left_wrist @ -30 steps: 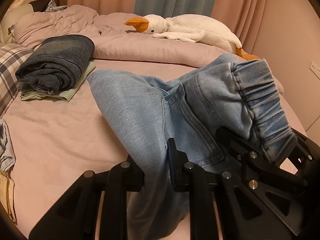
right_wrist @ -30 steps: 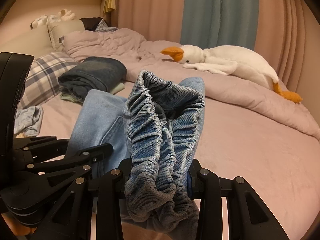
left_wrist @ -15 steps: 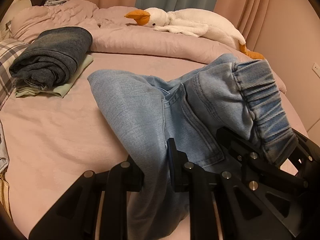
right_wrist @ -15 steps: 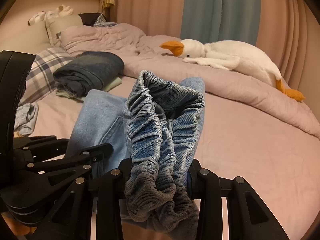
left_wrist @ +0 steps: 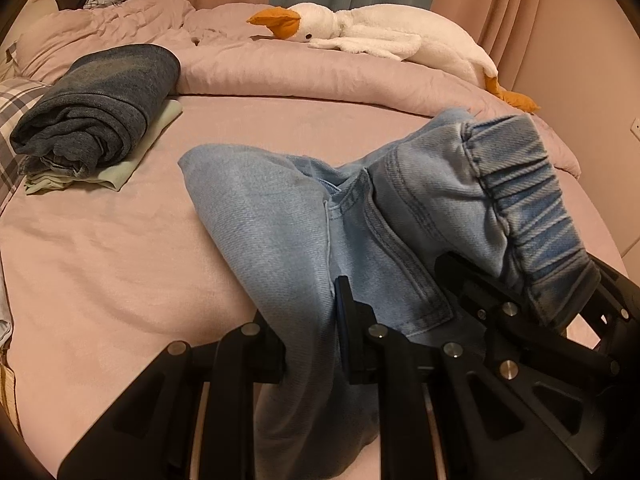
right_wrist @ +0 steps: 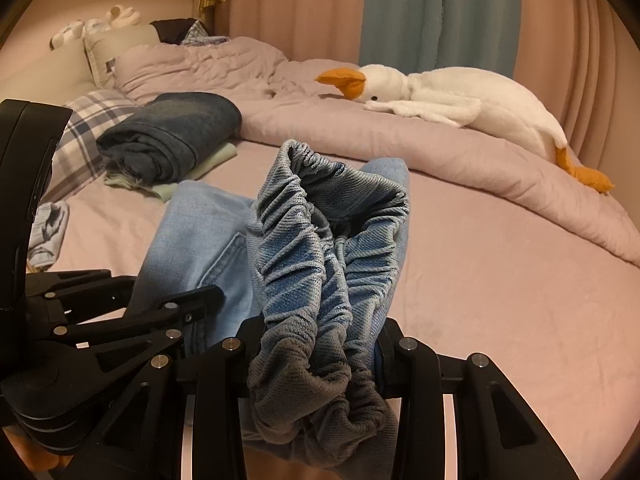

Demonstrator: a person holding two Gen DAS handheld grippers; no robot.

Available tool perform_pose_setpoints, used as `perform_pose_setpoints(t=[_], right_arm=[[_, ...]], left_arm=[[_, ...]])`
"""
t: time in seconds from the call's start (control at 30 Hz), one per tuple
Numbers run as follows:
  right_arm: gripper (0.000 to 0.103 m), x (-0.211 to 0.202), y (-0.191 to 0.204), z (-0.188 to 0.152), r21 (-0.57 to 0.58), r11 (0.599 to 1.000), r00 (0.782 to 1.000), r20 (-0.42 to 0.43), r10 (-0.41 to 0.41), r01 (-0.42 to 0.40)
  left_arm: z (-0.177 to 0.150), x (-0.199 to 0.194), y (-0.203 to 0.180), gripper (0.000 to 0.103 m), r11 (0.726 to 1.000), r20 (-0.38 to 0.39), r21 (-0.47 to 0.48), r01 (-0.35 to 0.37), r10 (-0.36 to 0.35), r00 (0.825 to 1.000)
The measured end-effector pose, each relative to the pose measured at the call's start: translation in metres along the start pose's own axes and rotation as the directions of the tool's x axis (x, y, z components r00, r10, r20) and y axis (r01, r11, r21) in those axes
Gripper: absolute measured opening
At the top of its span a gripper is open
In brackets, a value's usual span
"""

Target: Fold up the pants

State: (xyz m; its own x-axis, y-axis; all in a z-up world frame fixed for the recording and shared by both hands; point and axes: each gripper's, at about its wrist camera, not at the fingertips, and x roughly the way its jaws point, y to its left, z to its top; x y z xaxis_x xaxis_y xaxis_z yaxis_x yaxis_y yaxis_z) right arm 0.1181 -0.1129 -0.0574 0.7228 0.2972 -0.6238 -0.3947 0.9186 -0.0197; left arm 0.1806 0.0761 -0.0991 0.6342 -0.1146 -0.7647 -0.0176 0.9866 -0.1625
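Note:
Light blue denim pants (left_wrist: 280,232) with an elastic waistband (left_wrist: 532,208) hang bunched between my two grippers above the pink bed. In the left wrist view my left gripper (left_wrist: 312,344) is shut on a fold of the pants' leg cloth, and the right gripper's black frame shows at the lower right under the waistband. The right wrist view has my right gripper (right_wrist: 316,344) shut on the gathered waistband (right_wrist: 320,264), which fills the gap between its fingers. The left gripper's frame (right_wrist: 120,320) sits close at the left, beside the pants.
A stack of folded clothes, dark denim (left_wrist: 100,104) on pale green, lies at the back left of the bed (left_wrist: 100,260). A white plush goose (left_wrist: 392,40) rests on the rumpled duvet (left_wrist: 280,68) behind. A plaid pillow (right_wrist: 88,128) and small crumpled cloth (right_wrist: 48,232) lie left.
Both grippers have sunk a little toward the bed and moved forward together with the pants; the grips are unchanged.

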Motion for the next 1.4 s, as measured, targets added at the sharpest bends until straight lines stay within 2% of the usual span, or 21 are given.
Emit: perform_pose_setpoints(t=[1.4], right_arm=[[0.04, 0.016, -0.007, -0.002, 0.004, 1.0, 0.999, -0.036, -0.001, 0.001]], left_arm=[[0.003, 0.014, 0.006, 0.017, 1.0, -0.016, 0.02, -0.018, 0.018, 1.0]])
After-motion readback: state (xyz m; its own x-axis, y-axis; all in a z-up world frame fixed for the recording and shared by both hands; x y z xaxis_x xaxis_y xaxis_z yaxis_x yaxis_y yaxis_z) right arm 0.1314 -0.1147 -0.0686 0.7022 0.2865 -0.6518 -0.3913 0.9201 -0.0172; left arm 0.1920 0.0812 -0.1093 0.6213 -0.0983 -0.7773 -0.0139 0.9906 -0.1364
